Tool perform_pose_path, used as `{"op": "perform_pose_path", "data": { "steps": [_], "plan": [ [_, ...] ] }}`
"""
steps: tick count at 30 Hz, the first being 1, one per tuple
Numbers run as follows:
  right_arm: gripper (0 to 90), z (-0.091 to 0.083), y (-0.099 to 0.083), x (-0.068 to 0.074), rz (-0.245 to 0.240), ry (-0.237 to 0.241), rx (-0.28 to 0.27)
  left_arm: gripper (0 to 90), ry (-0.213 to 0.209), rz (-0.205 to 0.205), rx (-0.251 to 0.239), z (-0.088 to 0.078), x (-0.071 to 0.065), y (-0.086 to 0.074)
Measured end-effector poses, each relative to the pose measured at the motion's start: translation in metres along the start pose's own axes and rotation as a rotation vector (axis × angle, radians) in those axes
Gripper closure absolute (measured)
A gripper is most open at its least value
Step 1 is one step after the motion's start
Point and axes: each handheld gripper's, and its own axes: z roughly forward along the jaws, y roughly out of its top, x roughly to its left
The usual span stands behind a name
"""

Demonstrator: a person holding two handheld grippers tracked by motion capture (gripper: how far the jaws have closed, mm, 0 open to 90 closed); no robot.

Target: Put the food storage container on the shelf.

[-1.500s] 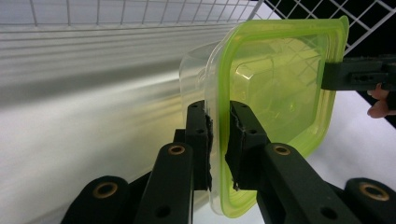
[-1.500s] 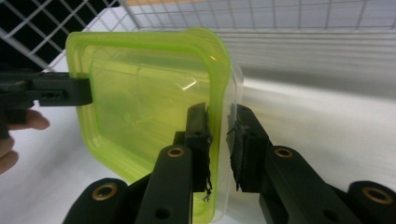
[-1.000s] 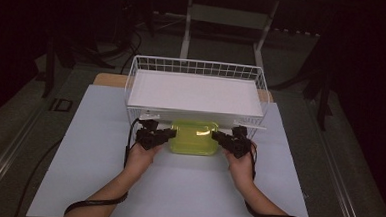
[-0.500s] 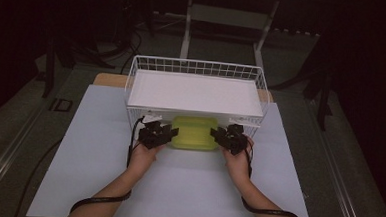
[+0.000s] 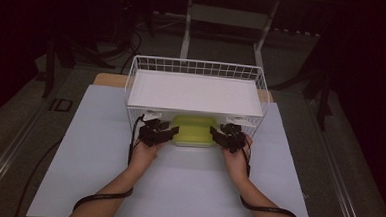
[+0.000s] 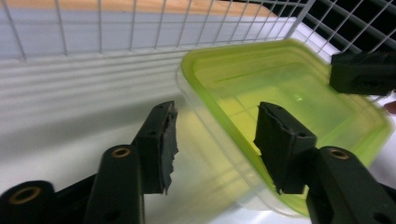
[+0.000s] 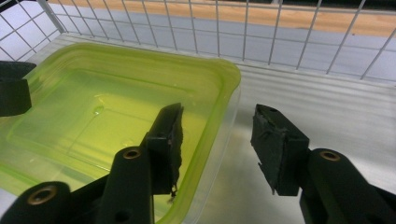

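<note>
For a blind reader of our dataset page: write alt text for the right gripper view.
The right gripper is open, its two black jaws straddling the rim of a clear green plastic container. The container sits on a white ribbed shelf inside a white wire rack; the left gripper's jaw tip shows at the container's far side.

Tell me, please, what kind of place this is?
Probably a recording studio or lab, not a home: a white-covered table in a dark room, metal stands behind it, and a cabled hand-held gripper in each hand.
</note>
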Motion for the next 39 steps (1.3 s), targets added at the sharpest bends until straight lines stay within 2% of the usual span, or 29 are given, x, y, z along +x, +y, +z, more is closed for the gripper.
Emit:
{"op": "perform_pose_path", "data": {
  "steps": [2, 5, 11, 12, 15, 16, 18, 20, 22, 23, 24, 26, 28, 29, 30, 32, 34, 36, 37, 39],
  "plan": [
    [50.6, 0.000, 0.000, 0.000, 0.006, -0.004, 0.001, 46.1, 0.013, 0.020, -0.004, 0.000, -0.001, 0.000],
    [48.6, -0.001, 0.001, 0.002, -0.006, -0.013, -0.002, 45.6, 0.017, 0.023, -0.004, -0.001, -0.005, 0.001],
    [47.5, -0.008, -0.001, 0.004, -0.040, -0.001, -0.018, 45.4, 0.007, 0.025, -0.011, -0.008, -0.009, 0.004],
    [47.4, -0.014, -0.003, 0.007, -0.059, 0.002, -0.031, 45.4, -0.005, 0.032, -0.014, -0.012, -0.012, 0.004],
    [47.2, -0.018, -0.005, 0.009, -0.061, 0.010, -0.034, 45.4, -0.010, 0.053, -0.011, -0.017, -0.014, 0.004],
    [46.6, -0.025, -0.005, 0.013, -0.081, 0.018, -0.036, 45.3, -0.017, 0.031, -0.020, -0.022, -0.018, 0.003],
    [46.6, -0.032, -0.004, 0.016, -0.095, 0.028, -0.049, 45.4, -0.021, 0.038, -0.026, -0.026, -0.019, 0.004],
    [46.7, -0.037, -0.004, 0.016, -0.088, 0.043, -0.054, 45.1, -0.044, 0.056, -0.028, -0.036, -0.024, 0.003],
    [46.7, -0.041, -0.004, 0.017, -0.074, 0.059, -0.051, 44.6, -0.050, 0.061, -0.028, -0.039, -0.025, 0.002],
    [46.8, -0.045, -0.005, 0.018, -0.063, 0.080, -0.049, 42.6, -0.068, 0.066, -0.033, -0.047, -0.028, 0.001],
    [46.8, -0.045, -0.005, 0.018, -0.063, 0.080, -0.049, 41.0, -0.068, 0.066, -0.033, -0.047, -0.028, 0.001],
    [47.2, -0.049, -0.007, 0.022, -0.078, 0.091, -0.037, 40.6, -0.099, 0.057, -0.034, -0.054, -0.031, 0.000],
    [49.4, -0.054, -0.011, 0.027, -0.078, 0.109, -0.031, 35.0, -0.142, 0.055, -0.029, -0.065, -0.035, -0.001],
    [49.4, -0.054, -0.011, 0.027, -0.078, 0.109, -0.031, 29.7, -0.142, 0.055, -0.029, -0.065, -0.035, -0.001],
    [50.5, -0.056, -0.013, 0.031, -0.077, 0.124, -0.020, 24.3, -0.176, 0.054, -0.035, -0.072, -0.038, -0.003],
    [52.9, -0.057, -0.014, 0.032, -0.074, 0.133, -0.014, 22.1, -0.184, 0.049, -0.038, -0.074, -0.039, -0.004],
    [55.3, -0.057, -0.018, 0.038, -0.097, 0.150, 0.004, 13.1, -0.197, 0.048, -0.040, -0.078, -0.042, -0.006],
    [57.0, -0.057, -0.020, 0.040, -0.104, 0.151, 0.008, 12.1, -0.186, 0.081, -0.045, -0.083, -0.045, -0.008],
    [58.6, -0.055, -0.022, 0.043, -0.112, 0.160, 0.022, 3.0, -0.189, 0.101, -0.050, -0.085, -0.048, -0.011],
    [60.4, -0.055, -0.023, 0.044, -0.119, 0.157, 0.026, 0.9, -0.187, 0.107, -0.045, -0.088, -0.049, -0.014]
  ]
}}
